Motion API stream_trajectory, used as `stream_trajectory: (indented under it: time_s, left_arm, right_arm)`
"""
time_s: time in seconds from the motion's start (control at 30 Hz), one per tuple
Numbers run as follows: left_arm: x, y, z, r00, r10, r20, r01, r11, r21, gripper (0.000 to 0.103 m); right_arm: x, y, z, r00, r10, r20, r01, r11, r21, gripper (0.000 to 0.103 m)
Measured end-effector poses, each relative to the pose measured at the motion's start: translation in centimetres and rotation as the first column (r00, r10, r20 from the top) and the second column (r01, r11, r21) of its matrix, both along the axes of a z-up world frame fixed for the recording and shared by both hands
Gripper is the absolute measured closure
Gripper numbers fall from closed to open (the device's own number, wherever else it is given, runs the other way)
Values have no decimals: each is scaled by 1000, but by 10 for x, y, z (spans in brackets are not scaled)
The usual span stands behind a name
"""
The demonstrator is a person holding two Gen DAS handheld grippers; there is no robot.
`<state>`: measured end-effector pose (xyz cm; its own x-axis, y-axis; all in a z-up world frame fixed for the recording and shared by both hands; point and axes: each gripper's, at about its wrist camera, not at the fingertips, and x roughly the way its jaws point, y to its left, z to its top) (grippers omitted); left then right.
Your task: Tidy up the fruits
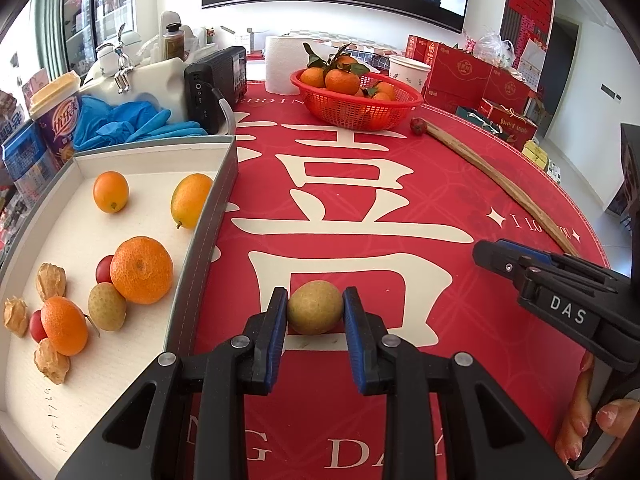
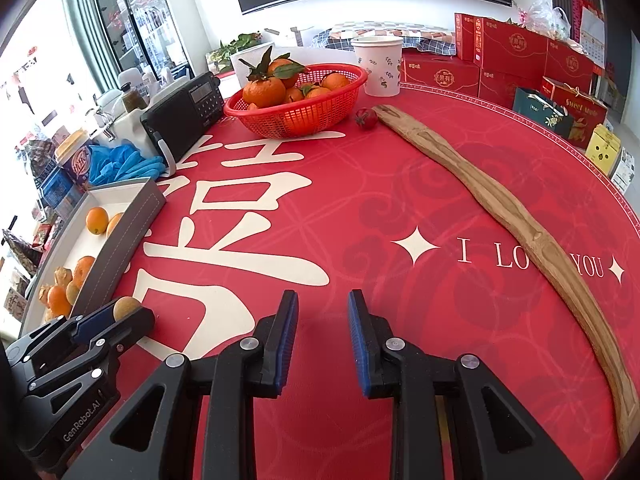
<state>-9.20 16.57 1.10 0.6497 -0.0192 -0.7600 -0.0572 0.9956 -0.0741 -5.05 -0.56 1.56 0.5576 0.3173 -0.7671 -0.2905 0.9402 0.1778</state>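
Nearest the left wrist camera, the left hand-held gripper (image 1: 315,312) pinches a small round tan-brown fruit (image 1: 315,307) between its blue pads, low over the round tabletop with a red cloth printed in large cream characters (image 1: 400,184). By my judgement this is a mid-task carry: the fruit is gripped but not yet placed.

Just to the left, the shallow grey cardboard tray with a white lining (image 1: 208,216) already holds a good share of the sorting: mandarins, two small oval orange citrus, a matching tan fruit, red cherry tomatoes and papery husked berries.

What looks left is the red plastic mesh basket of leafy mandarins (image 1: 356,100) at the far side and one small red tomato (image 2: 366,119) touching a long wooden stick.

The right hand-held gripper (image 2: 323,340) hangs over bare cloth, fingers narrowly apart, holding nothing.
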Motion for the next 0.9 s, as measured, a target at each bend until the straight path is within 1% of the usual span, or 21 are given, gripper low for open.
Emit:
stream_trajectory:
  time_s: [0.53, 0.73, 0.9]
  left_arm:
    - [0, 1, -1, 1000, 2, -2, -2, 1000, -4, 73]
    - [-2, 1, 0, 1000, 0, 10, 0, 1000, -9, 73]
    - [-2, -1, 0, 1000, -3, 8, 3, 1000, -9, 73]
  right_arm:
    - [0, 0, 0, 1000, 0, -1, 0, 1000, 2, 76]
    - [0, -8, 4, 1000, -8, 1, 8, 999, 49, 76]
    - [1, -13, 6, 1000, -15, 2, 15, 998, 59, 76]
